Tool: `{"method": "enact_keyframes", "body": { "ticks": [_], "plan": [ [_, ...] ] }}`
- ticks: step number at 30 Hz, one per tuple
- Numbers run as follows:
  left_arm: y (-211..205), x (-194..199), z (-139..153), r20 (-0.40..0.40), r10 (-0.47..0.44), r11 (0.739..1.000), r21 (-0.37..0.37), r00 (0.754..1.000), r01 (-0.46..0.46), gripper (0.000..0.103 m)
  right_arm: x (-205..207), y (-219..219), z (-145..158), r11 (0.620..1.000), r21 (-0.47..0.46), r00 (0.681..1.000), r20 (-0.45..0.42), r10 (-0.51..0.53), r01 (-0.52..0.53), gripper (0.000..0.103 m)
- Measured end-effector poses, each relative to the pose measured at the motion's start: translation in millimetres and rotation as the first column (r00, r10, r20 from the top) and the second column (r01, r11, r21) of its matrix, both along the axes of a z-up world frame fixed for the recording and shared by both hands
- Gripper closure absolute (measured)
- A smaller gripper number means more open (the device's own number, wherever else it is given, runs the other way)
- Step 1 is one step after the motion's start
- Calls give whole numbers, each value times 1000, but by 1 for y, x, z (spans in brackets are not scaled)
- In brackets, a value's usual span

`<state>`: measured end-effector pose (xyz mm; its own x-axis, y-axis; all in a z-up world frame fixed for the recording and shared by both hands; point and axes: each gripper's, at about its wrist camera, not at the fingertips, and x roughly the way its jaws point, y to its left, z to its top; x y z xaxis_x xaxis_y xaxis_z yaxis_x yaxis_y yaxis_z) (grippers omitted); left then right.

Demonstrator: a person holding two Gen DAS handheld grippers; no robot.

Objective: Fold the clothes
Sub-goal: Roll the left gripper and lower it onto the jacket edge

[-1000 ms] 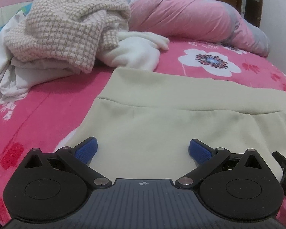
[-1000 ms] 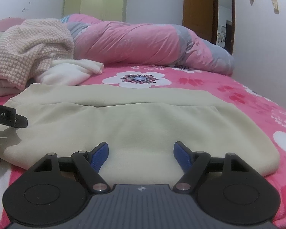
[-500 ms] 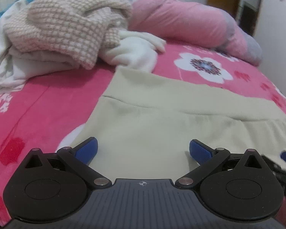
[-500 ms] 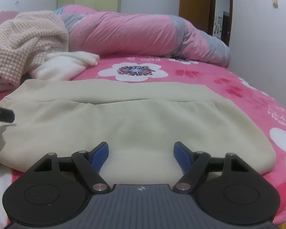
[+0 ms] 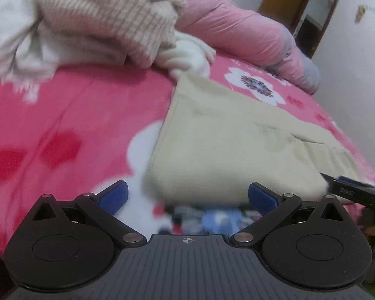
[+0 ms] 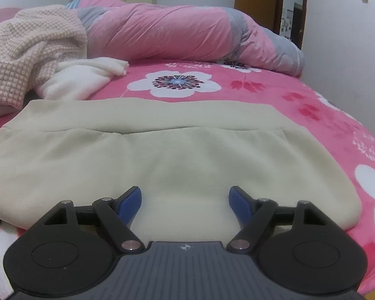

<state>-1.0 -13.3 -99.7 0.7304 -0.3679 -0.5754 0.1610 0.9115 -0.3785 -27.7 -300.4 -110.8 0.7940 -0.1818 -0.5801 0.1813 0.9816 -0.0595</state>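
On the far left of the bed, a heap of unfolded clothes lies on the pink flowered blanket (image 5: pixel 70 105): a pink-and-beige knit sweater (image 5: pixel 107 12) sits on top of white garments (image 5: pixel 30 47), and a white fleecy piece (image 6: pixel 80 77) sticks out from under it toward the middle. Just right of that heap, the beige garment (image 6: pixel 162 155) is spread flat across the blanket, its broad band at the far edge nearly touching the white fleecy piece and its near edge hanging at the bed's front. Low at the near left corner of the beige garment, the left gripper (image 5: pixel 186 197) hovers with its blue-padded jaws wide apart and nothing between them; the left pad is over the blanket and the right pad over the garment's near edge, and this view is blurred. At the right edge of that same view a dark part of the right gripper (image 5: pixel 352 190) shows. Further right, the right gripper (image 6: pixel 185 200) sits at the middle of the garment's near edge, jaws also spread apart and gripping nothing, the beige cloth filling the gap between the pads. Behind everything, a rolled pink and grey quilt (image 6: pixel 187 32) lies along the far side of the bed, and a wooden door (image 6: pixel 257 0) stands at the upper right by the white wall.
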Motion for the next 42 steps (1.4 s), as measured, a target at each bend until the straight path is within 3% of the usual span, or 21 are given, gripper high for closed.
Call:
{"method": "enact_keyframes", "body": {
  "ticks": [7,14,18,21,25,30,37,42],
  "plan": [
    [17,-13,-8,-27,3,995,-103,1000,-6,0,-1,-1,-2,1000,1,1000,20,-1,1,22],
    [19,-12,-7,-33,0,993,-114,999,-3,0,-1,-2,0,1000,2,1000,20,15,-15,22],
    [23,-12,-6,-37,1,992,-128,999,-6,0,-5,7,12,997,-66,999,25,40,-38,22],
    [26,-8,-3,-48,-14,992,-129,999,7,0,-20,30,25,983,-153,988,94,119,-104,22],
    [31,-3,-3,-77,-32,983,-182,997,17,0,-38,71,36,937,-245,943,163,292,-248,17],
    [32,8,-4,-121,-84,964,-259,989,50,0,-40,121,24,848,-309,867,119,484,-431,11],
    [32,13,-8,-151,-117,950,-305,982,67,0,-38,167,9,759,-376,800,70,595,-531,10],
    [33,15,-4,-156,-125,941,-331,980,67,0,-28,184,-3,728,-425,797,26,603,-538,10]
  ]
}}
